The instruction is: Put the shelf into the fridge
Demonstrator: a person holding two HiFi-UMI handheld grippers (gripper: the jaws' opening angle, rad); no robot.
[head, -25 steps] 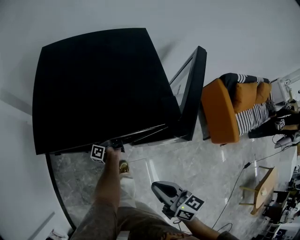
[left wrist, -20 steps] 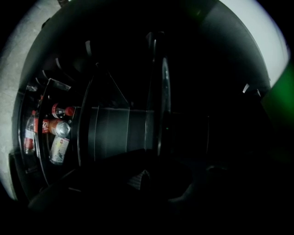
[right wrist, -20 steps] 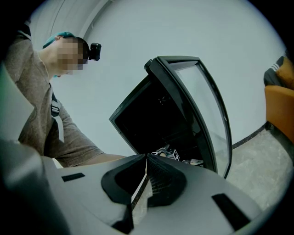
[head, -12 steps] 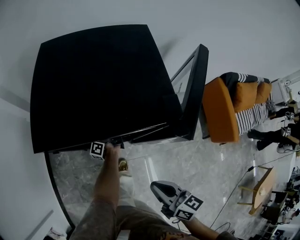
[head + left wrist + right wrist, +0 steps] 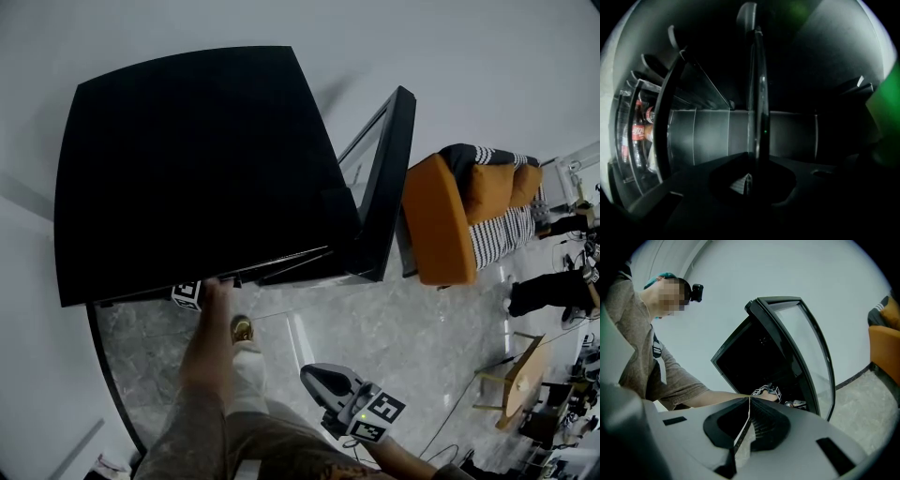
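The black fridge (image 5: 197, 169) is seen from above, its glass door (image 5: 386, 178) swung open to the right. My left gripper (image 5: 187, 294) reaches into the fridge's opening, and only part of its marker cube shows under the top's front edge. Inside, in the left gripper view, the glass shelf (image 5: 757, 93) stands edge-on straight ahead, with my left gripper (image 5: 752, 161) shut on its near edge. My right gripper (image 5: 352, 403) hangs low by my waist, away from the fridge. It (image 5: 749, 401) is shut with nothing between its pads.
Cola bottles (image 5: 637, 136) stand at the left inside the fridge, beside rails on the wall (image 5: 675, 42). An orange sofa (image 5: 441, 225) sits right of the door. A wooden table (image 5: 525, 375) and a cable lie on the marble floor (image 5: 394, 328).
My left gripper has pushed further into the fridge, so its cube is now partly hidden under the top's edge. The right gripper has stayed put.
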